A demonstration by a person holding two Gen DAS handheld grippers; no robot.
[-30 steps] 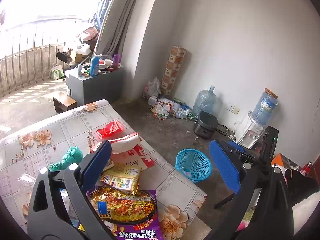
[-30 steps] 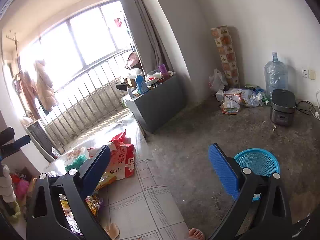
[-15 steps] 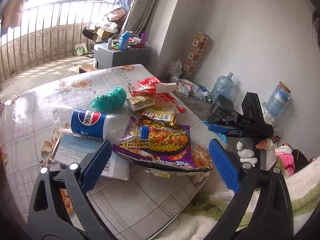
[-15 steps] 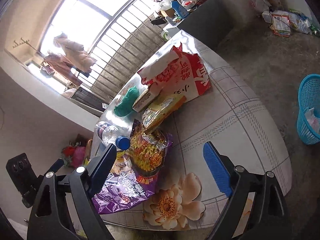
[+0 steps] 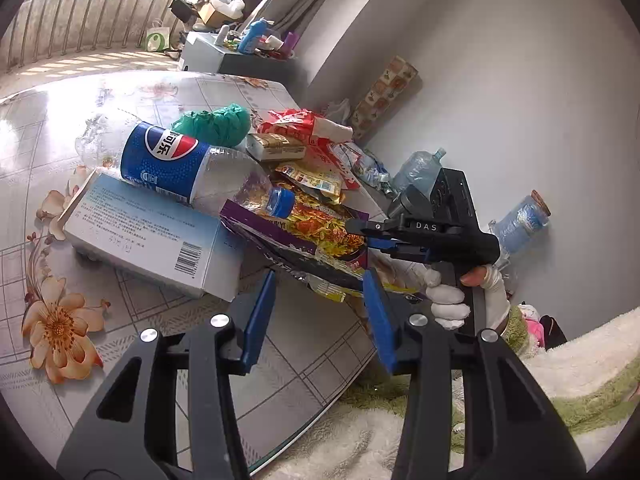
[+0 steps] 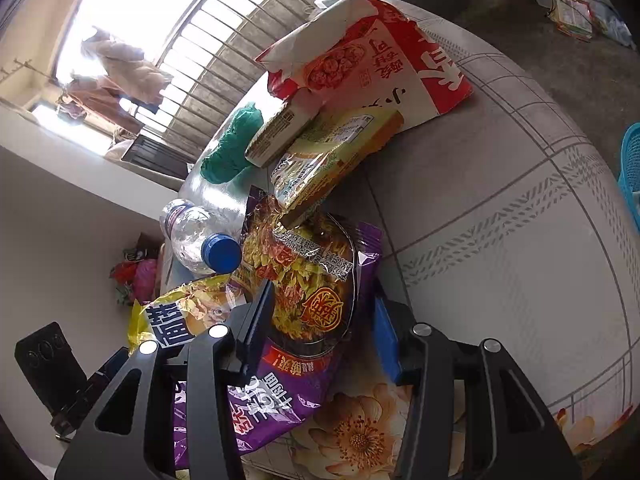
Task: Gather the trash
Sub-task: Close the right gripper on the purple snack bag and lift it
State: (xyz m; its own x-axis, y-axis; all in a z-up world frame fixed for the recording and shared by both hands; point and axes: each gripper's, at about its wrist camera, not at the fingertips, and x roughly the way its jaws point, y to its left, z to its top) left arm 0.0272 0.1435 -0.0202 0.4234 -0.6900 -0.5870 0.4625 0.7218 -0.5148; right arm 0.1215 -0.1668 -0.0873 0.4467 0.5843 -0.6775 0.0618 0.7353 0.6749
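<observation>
Trash is piled on a flower-patterned table (image 5: 60, 92): a Pepsi bottle (image 5: 168, 160) on a white box (image 5: 152, 240), a green bag (image 5: 216, 124), a red snack bag (image 6: 380, 60), a yellow packet (image 6: 332, 156) and a purple noodle packet (image 6: 312, 280). My right gripper (image 6: 320, 316) is low over the noodle packet, which shows between its closing jaws; I see no pad pressing on it. My left gripper (image 5: 320, 312) points at the near edge of the same packet (image 5: 320, 240), its jaws closing with nothing gripped. A gloved hand (image 5: 444, 300) holds the right gripper (image 5: 362, 234).
A crumpled yellow wrapper (image 6: 180, 316) lies left of the noodle packet. A blue basket (image 6: 632, 160) stands on the floor past the table's right edge. Water jugs (image 5: 420, 164) and bags line the wall. A grey cabinet (image 5: 224, 56) stands beyond the table.
Both grippers have dropped toward the table and closed in on the pile. Their jaws have narrowed from wide open. The right gripper now straddles the purple noodle packet.
</observation>
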